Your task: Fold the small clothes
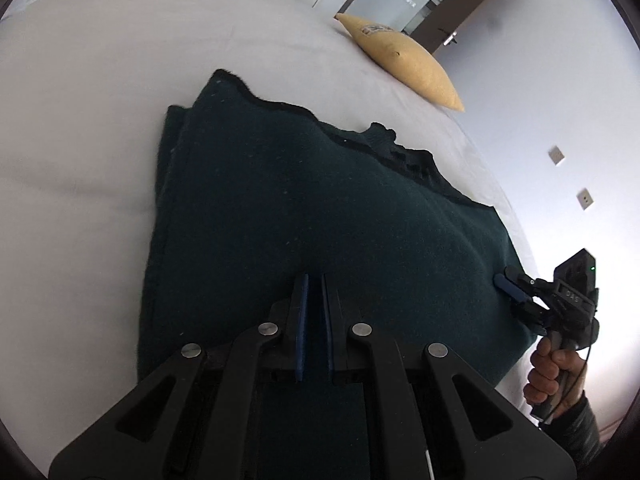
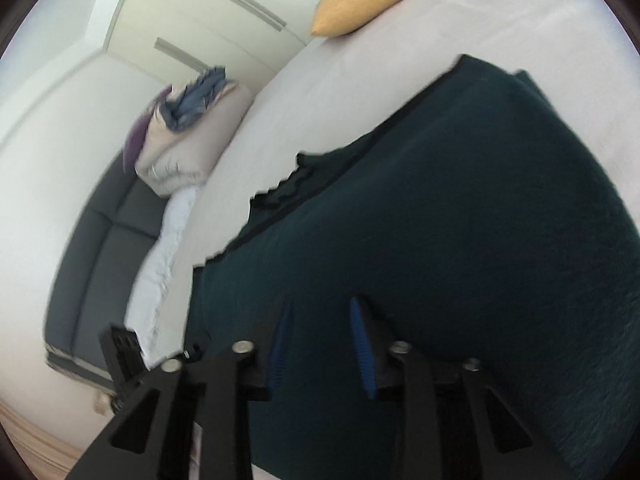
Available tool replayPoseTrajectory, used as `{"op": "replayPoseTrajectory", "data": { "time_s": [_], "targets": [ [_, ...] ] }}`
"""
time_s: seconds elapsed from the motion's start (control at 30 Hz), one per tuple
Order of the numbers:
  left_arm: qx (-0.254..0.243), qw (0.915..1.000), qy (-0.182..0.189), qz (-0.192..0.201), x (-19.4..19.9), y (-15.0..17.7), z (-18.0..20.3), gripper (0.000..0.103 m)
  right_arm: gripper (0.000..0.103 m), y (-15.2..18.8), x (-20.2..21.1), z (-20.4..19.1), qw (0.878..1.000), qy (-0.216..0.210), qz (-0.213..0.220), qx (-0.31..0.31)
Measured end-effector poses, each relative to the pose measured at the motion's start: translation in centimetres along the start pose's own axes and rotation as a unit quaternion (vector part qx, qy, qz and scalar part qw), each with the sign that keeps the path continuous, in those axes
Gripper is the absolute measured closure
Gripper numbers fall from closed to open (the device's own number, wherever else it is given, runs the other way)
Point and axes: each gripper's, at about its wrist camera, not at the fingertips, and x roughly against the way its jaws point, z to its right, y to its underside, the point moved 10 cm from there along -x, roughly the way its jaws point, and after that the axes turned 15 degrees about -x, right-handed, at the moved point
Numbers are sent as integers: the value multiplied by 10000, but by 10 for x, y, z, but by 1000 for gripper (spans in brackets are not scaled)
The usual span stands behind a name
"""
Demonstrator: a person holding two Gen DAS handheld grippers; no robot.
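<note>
Left gripper (image 1: 315, 284) — fingers narrowly parted, empty, over the near hem of the dark green garment (image 1: 320, 216). Right gripper (image 2: 324, 312) — wider apart, at the same hem's other end. Garment's long axis spans both grippers, on a white bed (image 1: 100, 120); yellow pillow (image 1: 404, 60) beyond.

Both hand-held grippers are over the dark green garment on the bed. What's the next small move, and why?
Probably close the right hand-held gripper on the dark green garment: its pads look open over the near edge, while the left hand-held gripper is nearly closed, its grip on cloth unclear.
</note>
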Motion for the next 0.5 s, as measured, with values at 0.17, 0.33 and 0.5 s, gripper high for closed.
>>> {"op": "replayPoseTrajectory", "data": {
  "time_s": [0.17,0.33,0.5],
  "targets": [
    [-3,10000,-67,54,22,18,-15,97,103,-40,46,45,9944,110,894,-560],
    [-42,9997,-230,80,30,28,-18,97,78,-52,97,69,9794,329,1683,-1066],
    [-395,9971,-644,-12,25,28,-11,97,53,21,67,-9,9955,-95,934,-120]
  ]
}}
